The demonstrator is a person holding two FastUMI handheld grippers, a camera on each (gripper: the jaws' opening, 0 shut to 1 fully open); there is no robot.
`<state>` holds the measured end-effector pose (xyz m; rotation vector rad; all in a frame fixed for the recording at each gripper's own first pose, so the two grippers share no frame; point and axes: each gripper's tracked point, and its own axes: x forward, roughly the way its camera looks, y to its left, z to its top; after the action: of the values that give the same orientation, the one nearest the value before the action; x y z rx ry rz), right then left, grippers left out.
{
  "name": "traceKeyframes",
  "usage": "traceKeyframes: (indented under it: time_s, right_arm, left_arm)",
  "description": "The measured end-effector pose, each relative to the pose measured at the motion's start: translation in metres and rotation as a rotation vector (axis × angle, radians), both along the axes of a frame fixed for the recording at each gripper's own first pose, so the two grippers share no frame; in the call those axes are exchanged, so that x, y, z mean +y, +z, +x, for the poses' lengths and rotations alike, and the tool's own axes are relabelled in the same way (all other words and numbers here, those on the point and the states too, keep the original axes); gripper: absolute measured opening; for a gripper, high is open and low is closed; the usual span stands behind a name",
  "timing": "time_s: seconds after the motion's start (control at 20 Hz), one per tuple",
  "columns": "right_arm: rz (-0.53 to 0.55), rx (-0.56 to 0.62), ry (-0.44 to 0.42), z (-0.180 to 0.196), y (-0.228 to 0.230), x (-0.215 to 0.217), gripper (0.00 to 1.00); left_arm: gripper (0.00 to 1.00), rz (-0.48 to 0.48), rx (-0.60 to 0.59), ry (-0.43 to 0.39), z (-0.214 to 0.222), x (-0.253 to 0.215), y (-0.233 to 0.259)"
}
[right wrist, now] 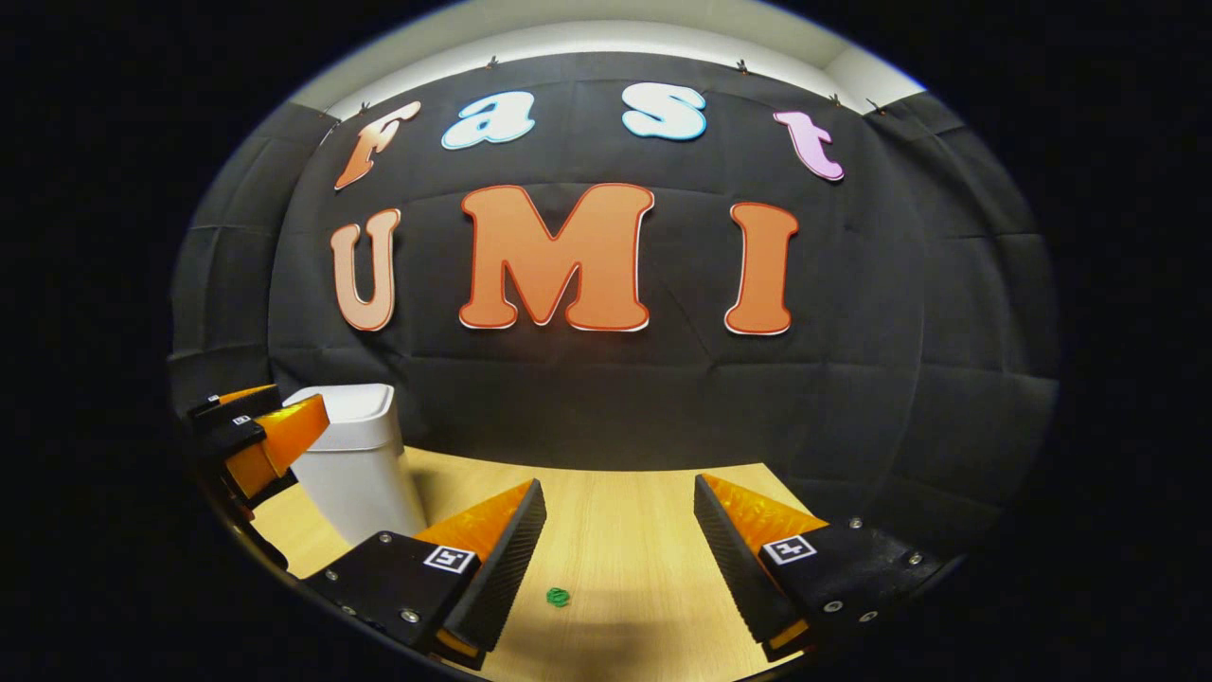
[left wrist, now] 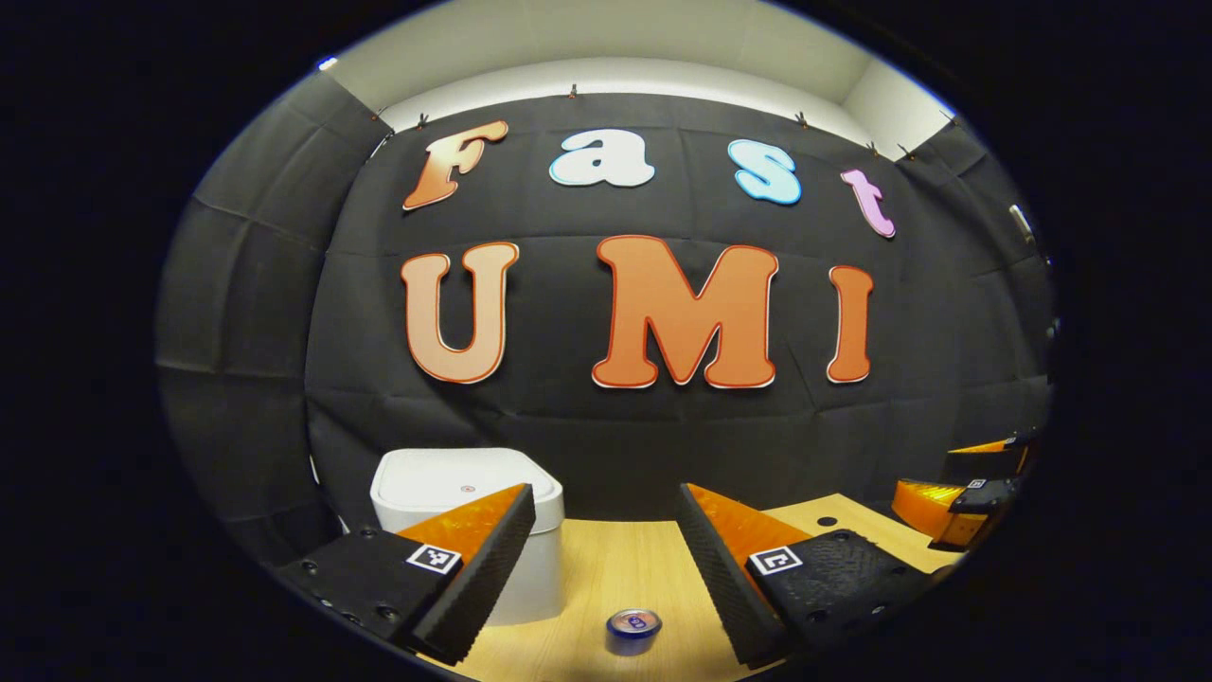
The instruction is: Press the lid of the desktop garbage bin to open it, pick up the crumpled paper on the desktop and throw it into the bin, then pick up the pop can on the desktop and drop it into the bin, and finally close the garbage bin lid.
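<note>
The white bin point(left wrist: 445, 488) stands at the back left of the wooden table, and its lid is closed. Its side also shows in the right gripper view as the white bin point(right wrist: 355, 469). A pop can point(left wrist: 632, 627) stands upright in front of it, low between my left gripper's fingers. My left gripper point(left wrist: 606, 493) is open and holds nothing; its left finger overlaps the bin's front. A small green crumpled paper point(right wrist: 558, 597) lies on the table below my right gripper point(right wrist: 620, 483), which is open and holds nothing. The left gripper point(right wrist: 275, 417) hovers beside the bin.
The wooden table point(right wrist: 625, 540) runs back to the black cloth wall. It has a small round hole point(left wrist: 827, 521) near its right side. The right gripper point(left wrist: 933, 474) hangs at the far right edge of the left gripper view.
</note>
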<state>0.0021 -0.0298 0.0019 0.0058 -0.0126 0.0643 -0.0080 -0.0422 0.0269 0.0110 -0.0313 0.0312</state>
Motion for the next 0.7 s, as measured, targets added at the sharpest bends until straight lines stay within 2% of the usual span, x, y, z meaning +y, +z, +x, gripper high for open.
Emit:
traceKeyframes:
  time_s: [0.3,0.4,0.5,0.7]
  right_arm:
    - [0.020,-0.016,-0.051,-0.004,0.005,-0.014,0.94]
    - [0.015,-0.016,-0.060,-0.006,0.006,-0.015,0.94]
    - [0.005,-0.017,-0.075,-0.005,0.005,-0.019,0.94]
    - [0.010,-0.008,-0.055,-0.003,0.006,-0.012,0.94]
  left_arm:
    - [0.95,0.014,0.020,-0.037,0.007,-0.009,-0.001]
    - [0.94,0.033,0.018,-0.008,0.007,-0.002,-0.001]
    - [0.95,0.023,0.015,-0.017,0.007,-0.004,0.000]
    - [0.94,0.019,0.032,-0.019,0.007,-0.005,-0.006]
